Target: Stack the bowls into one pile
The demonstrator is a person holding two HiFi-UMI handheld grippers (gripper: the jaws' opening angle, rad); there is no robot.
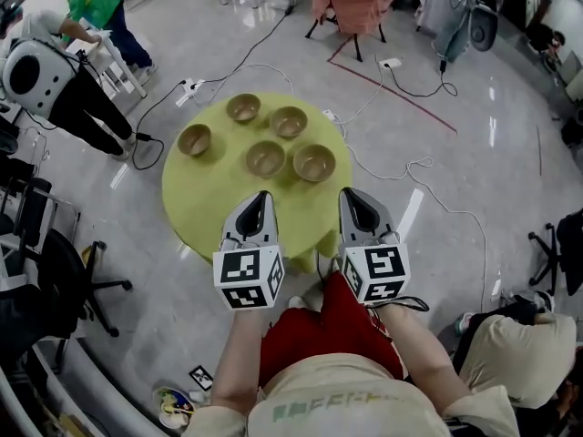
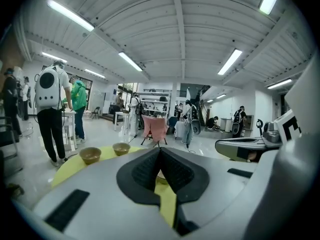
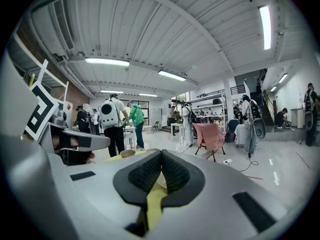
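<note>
Round yellow worktop [image 1: 200,189] carries five separate bowls [image 1: 265,158] just ahead of the left gripper [image 1: 260,196] and right gripper [image 1: 353,192], both closed and empty; spread one wide first, then pinch the nearest rim.

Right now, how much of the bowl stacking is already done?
Nothing is stacked yet: five bowls sit apart on the yellow table. Nothing is in hand; the left gripper and right gripper are shut and empty near the table's edge. All the stacking remains.
</note>
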